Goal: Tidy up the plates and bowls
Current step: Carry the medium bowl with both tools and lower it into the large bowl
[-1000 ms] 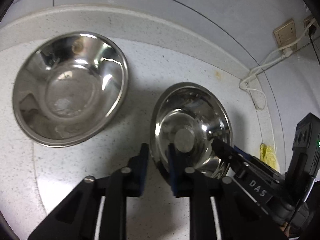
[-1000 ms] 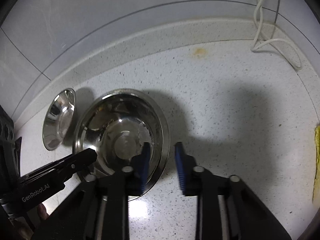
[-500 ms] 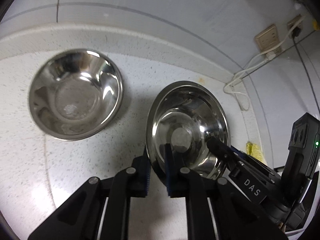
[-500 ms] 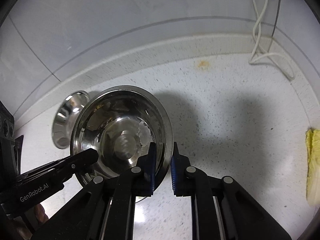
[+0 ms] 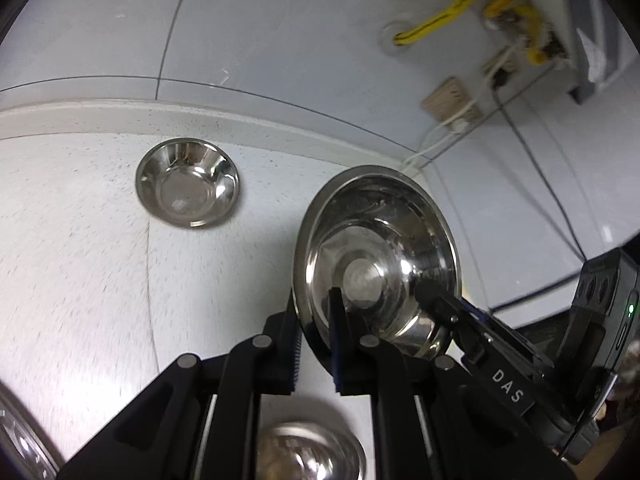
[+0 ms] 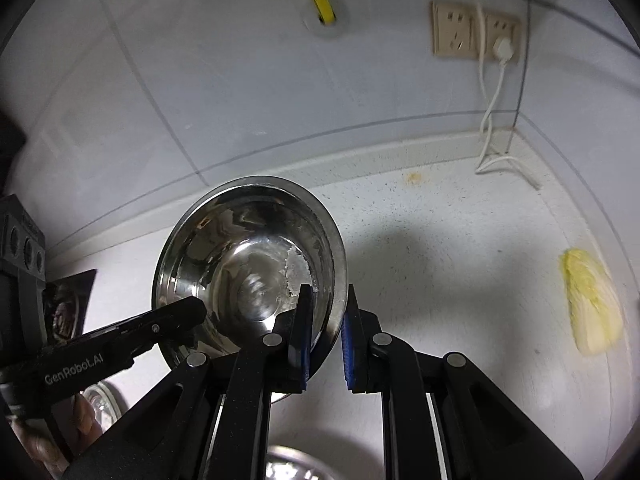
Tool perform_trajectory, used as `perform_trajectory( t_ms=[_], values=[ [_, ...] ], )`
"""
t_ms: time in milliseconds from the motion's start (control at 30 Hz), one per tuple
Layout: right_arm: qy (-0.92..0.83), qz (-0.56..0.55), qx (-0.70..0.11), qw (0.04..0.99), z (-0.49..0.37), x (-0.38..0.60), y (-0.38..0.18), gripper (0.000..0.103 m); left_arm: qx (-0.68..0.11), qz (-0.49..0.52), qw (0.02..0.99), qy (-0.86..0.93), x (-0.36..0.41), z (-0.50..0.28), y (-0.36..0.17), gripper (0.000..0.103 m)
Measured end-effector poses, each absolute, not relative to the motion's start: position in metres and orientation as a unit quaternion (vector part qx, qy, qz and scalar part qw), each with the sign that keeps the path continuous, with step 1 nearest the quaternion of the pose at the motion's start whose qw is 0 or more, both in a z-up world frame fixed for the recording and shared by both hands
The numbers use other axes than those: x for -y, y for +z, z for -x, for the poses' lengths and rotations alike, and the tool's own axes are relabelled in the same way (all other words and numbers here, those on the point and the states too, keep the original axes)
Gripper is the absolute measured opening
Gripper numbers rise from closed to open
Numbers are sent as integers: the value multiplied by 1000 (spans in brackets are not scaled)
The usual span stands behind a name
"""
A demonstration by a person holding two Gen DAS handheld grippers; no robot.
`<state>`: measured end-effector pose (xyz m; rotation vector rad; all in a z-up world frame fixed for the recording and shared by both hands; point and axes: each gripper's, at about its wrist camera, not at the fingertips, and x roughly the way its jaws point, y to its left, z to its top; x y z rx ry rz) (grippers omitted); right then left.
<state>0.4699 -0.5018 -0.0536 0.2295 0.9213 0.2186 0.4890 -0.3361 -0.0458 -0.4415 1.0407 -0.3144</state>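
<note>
While both of my grippers clamp opposite sides of its rim, the steel bowl [image 5: 376, 264] hangs tilted above the speckled counter [image 5: 80, 264], clear of the surface. My left gripper [image 5: 314, 344] pinches the rim's left edge, one pad inside the bowl and one outside. My right gripper [image 6: 326, 336] does the same on the right edge. Relative to the held bowl, a second steel bowl [image 5: 187, 182] sits upright on the counter to its left, near the backsplash. Another shiny bowl [image 5: 310, 458] lies below it, blurred between my fingers. A yellow cloth [image 6: 592, 300] rests on the counter well to the bowl's right.
</note>
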Motion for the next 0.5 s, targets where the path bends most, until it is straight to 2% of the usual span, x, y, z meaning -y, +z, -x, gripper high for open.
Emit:
perform_trajectory(
  t_ms=[200, 500],
  values=[
    [101, -112, -424, 893, -391, 502, -34, 12, -490, 204, 831, -167, 339, -413, -27, 11],
    [101, -121, -429, 889, -297, 514, -48, 12, -496, 197, 827, -178, 340, -324, -36, 11]
  ],
)
